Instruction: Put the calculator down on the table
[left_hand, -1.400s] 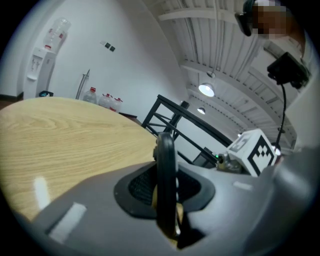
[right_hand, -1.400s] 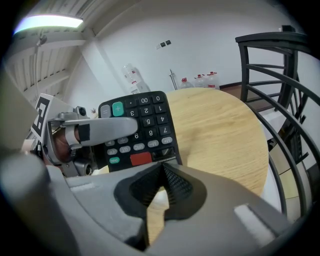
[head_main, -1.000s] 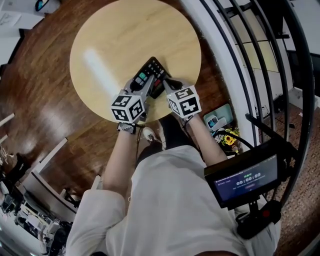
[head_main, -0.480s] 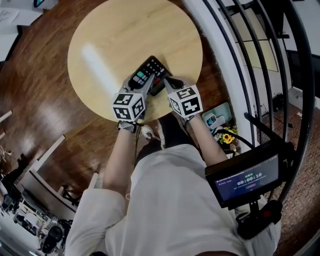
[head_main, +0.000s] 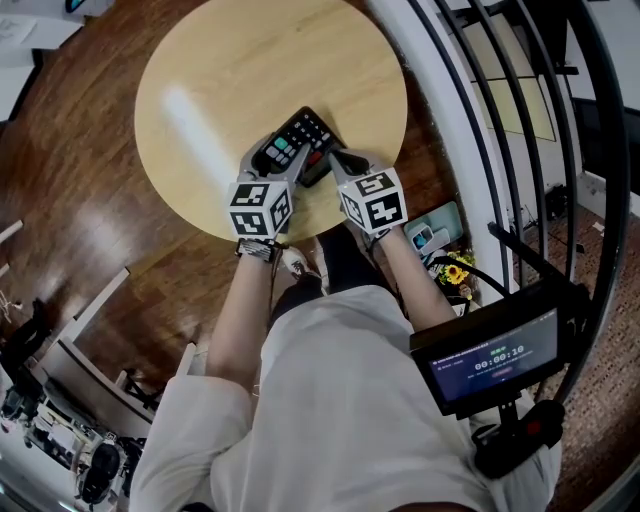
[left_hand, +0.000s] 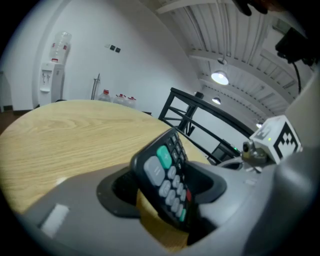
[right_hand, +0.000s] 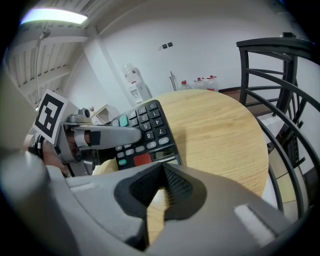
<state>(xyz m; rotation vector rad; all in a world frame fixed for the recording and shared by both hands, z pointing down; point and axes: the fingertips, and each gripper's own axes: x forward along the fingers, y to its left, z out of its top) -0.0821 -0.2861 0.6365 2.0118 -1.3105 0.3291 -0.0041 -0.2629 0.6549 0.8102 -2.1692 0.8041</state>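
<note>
A black calculator (head_main: 300, 135) with grey, green and red keys is near the round wooden table's (head_main: 250, 60) near edge. In the left gripper view the calculator (left_hand: 167, 175) stands tilted on its long edge between my left gripper's (left_hand: 165, 187) jaws, which are opening. It leans on the right-hand jaw, and bare table shows between its keys and the other pad. My right gripper (right_hand: 162, 170) is shut, its tips meeting just at the calculator's (right_hand: 145, 132) display end, with nothing seen between them. In the head view the left gripper (head_main: 275, 150) and right gripper (head_main: 335, 160) flank the calculator.
A black metal railing (head_main: 500, 100) curves past the table's right side. Dark wooden floor (head_main: 80, 200) lies to the left. A screen on a rig (head_main: 490, 355) hangs by my right hip. A water dispenser (left_hand: 52, 75) stands at the far wall. The table's edge (head_main: 300, 235) runs just under the grippers.
The left gripper's jaws have spread apart around the calculator and the gripper has rolled slightly. The calculator has barely shifted. The right gripper has stayed where it was.
</note>
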